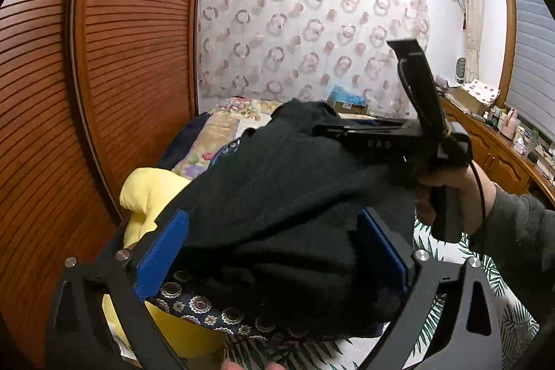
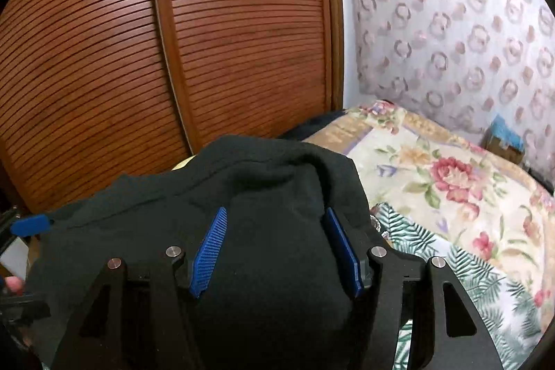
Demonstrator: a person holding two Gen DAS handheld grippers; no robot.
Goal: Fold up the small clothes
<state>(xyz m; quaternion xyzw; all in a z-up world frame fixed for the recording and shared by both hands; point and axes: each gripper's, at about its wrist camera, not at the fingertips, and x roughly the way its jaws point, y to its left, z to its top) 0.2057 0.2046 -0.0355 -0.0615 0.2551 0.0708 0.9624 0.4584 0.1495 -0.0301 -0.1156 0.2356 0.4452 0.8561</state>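
A black garment point(image 1: 277, 182) hangs lifted in the air between both grippers, above the bed. In the left wrist view my left gripper point(image 1: 274, 252) has its blue pads point(image 1: 163, 252) wide apart with a thick bunch of the black cloth between them. The right gripper's body point(image 1: 374, 137) shows beyond it, its fingers buried in the cloth's far edge. In the right wrist view my right gripper point(image 2: 277, 248) has blue pads point(image 2: 210, 252) apart with the garment point(image 2: 242, 196) bunched between and draped over them. The left gripper's blue pad point(image 2: 29, 226) pokes out at far left.
A wooden louvred wardrobe point(image 1: 104, 58) stands close on the left. The bed carries a floral quilt point(image 2: 433, 169), a leaf-print sheet point(image 2: 468, 283), a yellow pillow point(image 1: 145, 196) and a dark patterned cloth point(image 1: 208, 311). A patterned curtain point(image 1: 312, 23) hangs behind; a cluttered dresser point(image 1: 503, 141) is right.
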